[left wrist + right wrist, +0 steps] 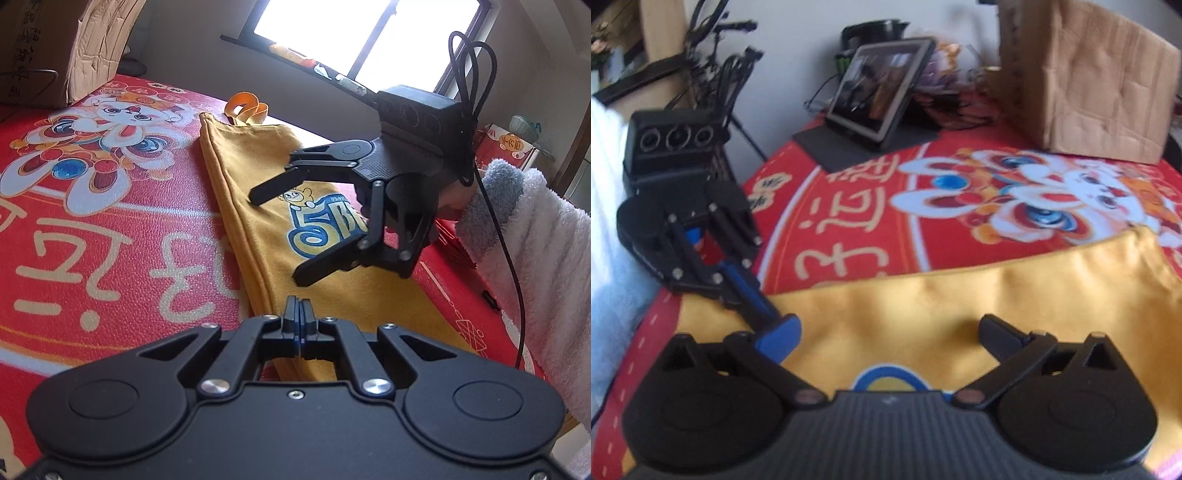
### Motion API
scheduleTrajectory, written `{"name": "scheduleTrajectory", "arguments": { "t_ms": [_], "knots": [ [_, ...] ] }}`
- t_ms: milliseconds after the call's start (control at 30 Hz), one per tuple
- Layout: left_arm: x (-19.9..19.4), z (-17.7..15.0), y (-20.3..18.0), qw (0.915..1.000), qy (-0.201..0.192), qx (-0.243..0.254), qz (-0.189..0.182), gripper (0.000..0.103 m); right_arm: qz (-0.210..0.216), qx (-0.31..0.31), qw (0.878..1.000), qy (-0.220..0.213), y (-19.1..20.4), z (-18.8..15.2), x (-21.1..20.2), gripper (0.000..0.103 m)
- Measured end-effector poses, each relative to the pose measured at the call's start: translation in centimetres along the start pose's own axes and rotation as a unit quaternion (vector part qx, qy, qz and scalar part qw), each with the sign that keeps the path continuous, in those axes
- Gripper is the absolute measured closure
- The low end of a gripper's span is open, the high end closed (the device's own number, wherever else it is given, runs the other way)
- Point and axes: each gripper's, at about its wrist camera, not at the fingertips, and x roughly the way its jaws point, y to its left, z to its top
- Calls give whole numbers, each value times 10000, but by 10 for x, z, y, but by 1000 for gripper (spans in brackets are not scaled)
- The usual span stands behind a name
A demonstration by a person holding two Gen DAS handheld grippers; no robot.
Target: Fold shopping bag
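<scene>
A yellow shopping bag (258,206) lies flat along the red-patterned table (110,240), orange handles (246,107) at its far end. The left gripper (298,314) has its fingers pressed together at the bag's near edge; the right gripper (277,236) hovers with fingers wide. The cloth looks soft and light, best pinched at corners.
</scene>
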Motion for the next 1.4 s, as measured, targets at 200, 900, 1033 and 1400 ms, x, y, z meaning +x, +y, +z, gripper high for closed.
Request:
{"name": "scheduleTrajectory", "arguments": {
  "t_ms": [200, 900, 1033, 1400],
  "knots": [
    [0, 0, 4, 9999, 2, -115, -72, 100, -871, 284, 9957, -113, -56, 1, -4, 1],
    [-2, -1, 4, 9998, -33, -197, -58, 100, -889, 257, 9957, 7, -115, -14, -28, 1],
    [-1, -1, 3, 9998, -33, -170, -42, 100, -1035, 283, 9939, 264, -104, -19, -46, 1],
    [0, 0, 0, 10000, -35, -69, 30, 100, -1549, 1027, 9822, 279, -91, -63, -83, 1]
  ]
}}
